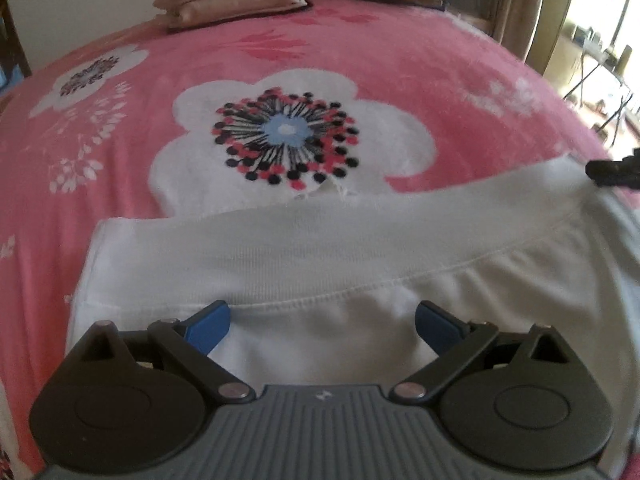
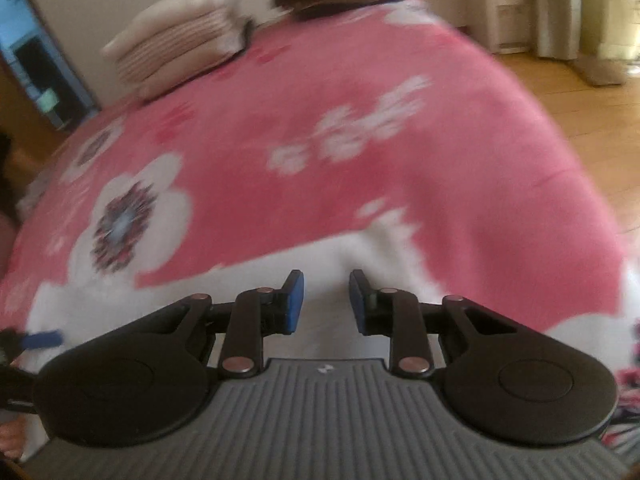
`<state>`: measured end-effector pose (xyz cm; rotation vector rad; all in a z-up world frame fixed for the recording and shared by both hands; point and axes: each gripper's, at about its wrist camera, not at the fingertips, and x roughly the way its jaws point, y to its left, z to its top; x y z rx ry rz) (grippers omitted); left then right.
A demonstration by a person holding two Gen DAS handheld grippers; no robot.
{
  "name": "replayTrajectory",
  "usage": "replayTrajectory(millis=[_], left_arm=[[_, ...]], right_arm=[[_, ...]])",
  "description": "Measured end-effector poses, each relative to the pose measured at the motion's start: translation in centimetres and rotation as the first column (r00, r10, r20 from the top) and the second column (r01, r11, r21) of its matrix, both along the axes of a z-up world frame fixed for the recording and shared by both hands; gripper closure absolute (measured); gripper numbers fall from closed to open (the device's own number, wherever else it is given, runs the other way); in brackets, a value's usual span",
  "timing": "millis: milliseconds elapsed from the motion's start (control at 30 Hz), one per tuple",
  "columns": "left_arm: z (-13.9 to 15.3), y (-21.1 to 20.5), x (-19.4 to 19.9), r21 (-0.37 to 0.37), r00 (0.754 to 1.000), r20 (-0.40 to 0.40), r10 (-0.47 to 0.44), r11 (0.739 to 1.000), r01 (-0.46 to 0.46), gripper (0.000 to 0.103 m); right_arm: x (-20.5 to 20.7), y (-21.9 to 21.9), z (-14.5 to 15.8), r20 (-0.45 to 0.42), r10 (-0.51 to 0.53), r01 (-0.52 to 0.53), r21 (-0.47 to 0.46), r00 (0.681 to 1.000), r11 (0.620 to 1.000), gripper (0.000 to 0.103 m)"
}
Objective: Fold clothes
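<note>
a pink floral blanket (image 1: 360,60) is spread over the bed, and on its near part a white garment (image 1: 320,240) is laid, stretched wide from left to right just ahead of both grippers. the garment is judged to be light, soft and limp, so sagging and bunching are to be expected when it is lifted; a knitted, slightly ribbed cloth that should not slip between the blue pads. a hold is best taken at a stitched hem or at an outer corner, where the cloth is doubled and firmer. a broad band is seen across the top, with a sewn seam below it and a small frayed spot at the upper edge. whether it is already partly folded cannot be told. the left gripper (image 1: 322,320) is held wide open over the seam, nothing gripped. the right gripper (image 2: 326,300) is blurred, parted narrowly above white cloth, nothing seen between its pads.
</note>
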<state>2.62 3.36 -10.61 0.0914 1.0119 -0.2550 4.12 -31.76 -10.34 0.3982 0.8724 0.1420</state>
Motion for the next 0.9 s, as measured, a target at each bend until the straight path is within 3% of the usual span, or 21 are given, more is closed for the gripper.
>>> replayTrajectory(millis=[100, 233, 367, 533, 567, 633, 667, 733, 767, 833, 900], left_arm=[[0.6, -1.0, -1.4, -0.022, 0.996, 0.000, -0.084, 0.996, 0.084, 0.003], [-0.6, -2.7, -2.6, 0.060, 0.987, -0.056, -0.149, 0.986, 0.153, 0.003], [-1.2, -2.0, -3.1, 0.112, 0.995, -0.064, -0.081, 0.990, 0.088, 0.003], [-0.8, -0.2, -2.8, 0.149, 0.997, -0.026, 0.073, 0.986, -0.069, 0.003], [-0.7, -0.1, -3.0, 0.157, 0.995, -0.018, 0.100, 0.983, -0.096, 0.003], [-0.6, -0.2, -3.8, 0.183, 0.992, -0.005, 0.124, 0.976, -0.121, 0.003], [-0.6, -0.4, -4.1, 0.199, 0.992, -0.001, 0.127, 0.972, -0.124, 0.003], [-0.4, -0.8, -4.4, 0.245, 0.992, 0.003, 0.126, 0.962, -0.123, 0.003], [-0.3, -0.9, -4.5, 0.260, 0.991, 0.001, 0.132, 0.957, -0.127, 0.003], [-0.1, -1.0, -4.8, 0.282, 0.989, -0.012, 0.147, 0.950, -0.138, 0.003], [0.3, -0.9, -5.0, 0.299, 0.984, -0.028, 0.175, 0.941, -0.158, 0.003]], right_arm=[[-3.1, -0.2, 0.7, 0.006, 0.112, -0.111, 0.215, 0.994, 0.970, 0.076], [-3.8, 0.5, -1.5, 0.005, 0.164, -0.157, 0.319, 0.986, 0.935, 0.076], [-4.4, 1.1, -3.7, 0.009, 0.210, -0.195, 0.414, 0.978, 0.889, 0.076], [-5.1, 1.9, -6.5, 0.021, 0.266, -0.236, 0.526, 0.964, 0.817, 0.087], [-4.8, 0.4, -6.5, 0.036, 0.167, -0.160, 0.545, 0.985, 0.823, 0.081], [-4.5, -2.7, -5.9, 0.122, -0.004, -0.070, 0.597, 0.993, 0.799, 0.079], [-4.4, -2.7, -5.8, 0.130, 0.010, -0.089, 0.619, 0.991, 0.780, 0.076], [-4.2, -2.0, -5.5, 0.139, 0.065, -0.141, 0.659, 0.988, 0.738, 0.075], [-4.0, -0.5, -5.8, 0.121, 0.153, -0.194, 0.681, 0.981, 0.706, 0.075], [-3.7, 3.1, -6.7, 0.086, 0.344, -0.296, 0.725, 0.935, 0.622, 0.075], [-2.4, 5.9, -8.1, -0.029, 0.437, -0.282, 0.725, 0.899, 0.628, 0.075]])
